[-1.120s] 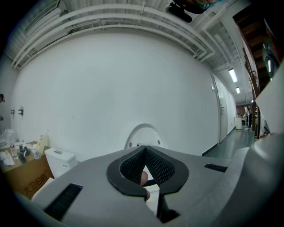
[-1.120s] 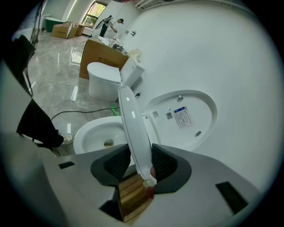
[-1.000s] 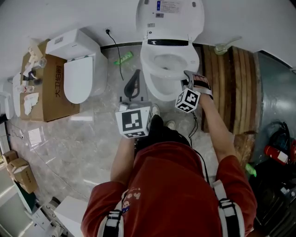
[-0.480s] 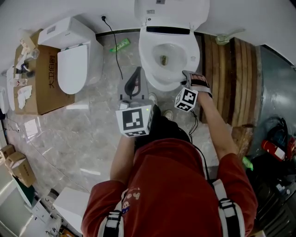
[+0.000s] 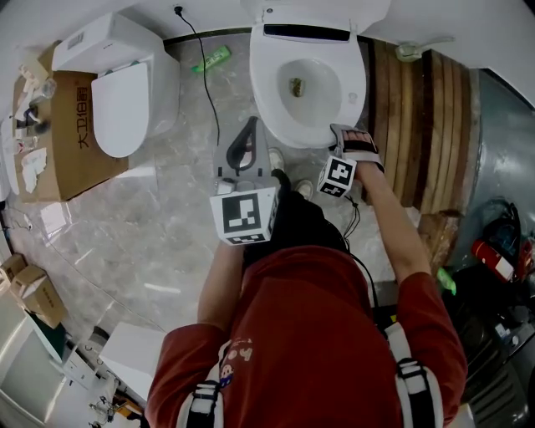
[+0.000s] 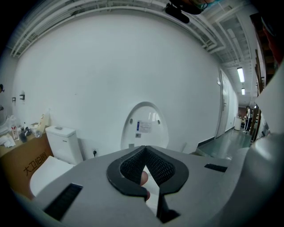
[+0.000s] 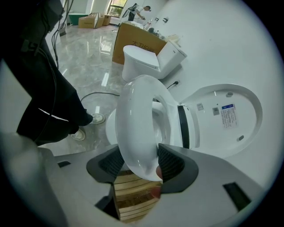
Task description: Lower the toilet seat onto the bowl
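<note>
The white toilet stands at the top centre, its lid (image 5: pixel 311 8) upright against the wall. The seat ring (image 7: pixel 138 117) is tilted, partway between the lid (image 7: pixel 222 117) and the bowl (image 7: pixel 110 126). My right gripper (image 7: pixel 142 162) is shut on the ring's front edge. From above, the right gripper (image 5: pixel 334 135) sits at the front right of the seat (image 5: pixel 266 84). My left gripper (image 5: pixel 248 127) hangs left of the bowl. Its view shows the left gripper (image 6: pixel 145 153) shut on nothing and pointing at the lid (image 6: pixel 144 122).
A second toilet (image 5: pixel 121 92) stands at the left beside a cardboard box (image 5: pixel 58 142). A black cable (image 5: pixel 206 79) and a green packet (image 5: pixel 210 58) lie on the marble floor. Wooden slats (image 5: pixel 422 125) lie right of the bowl. The person's shoes (image 5: pixel 276 159) are at its foot.
The head view has shifted, so the toilet sits higher in frame and the lid is mostly cut off. The right gripper stays on the seat's front edge. The left gripper has barely moved.
</note>
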Motion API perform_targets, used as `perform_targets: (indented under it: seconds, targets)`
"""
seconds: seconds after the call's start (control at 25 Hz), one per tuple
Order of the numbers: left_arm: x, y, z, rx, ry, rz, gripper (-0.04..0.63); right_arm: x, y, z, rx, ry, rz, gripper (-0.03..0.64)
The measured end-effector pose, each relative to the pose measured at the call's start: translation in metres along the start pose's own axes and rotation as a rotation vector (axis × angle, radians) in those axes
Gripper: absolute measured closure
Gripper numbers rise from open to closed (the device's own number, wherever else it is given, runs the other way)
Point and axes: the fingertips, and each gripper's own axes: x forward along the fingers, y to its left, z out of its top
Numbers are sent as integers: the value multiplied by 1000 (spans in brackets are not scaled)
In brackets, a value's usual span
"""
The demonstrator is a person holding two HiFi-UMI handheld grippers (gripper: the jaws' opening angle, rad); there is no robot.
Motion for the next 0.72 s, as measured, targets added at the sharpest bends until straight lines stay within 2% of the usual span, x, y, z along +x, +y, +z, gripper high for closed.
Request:
perform_targets:
  seconds: [0.44, 0.72]
  targets:
    - [21, 3, -72, -23, 141, -35, 583, 37, 40, -4, -56, 76, 21, 377]
    - [25, 4, -113, -40, 216, -52, 583, 63, 57, -3, -77, 97, -7, 370]
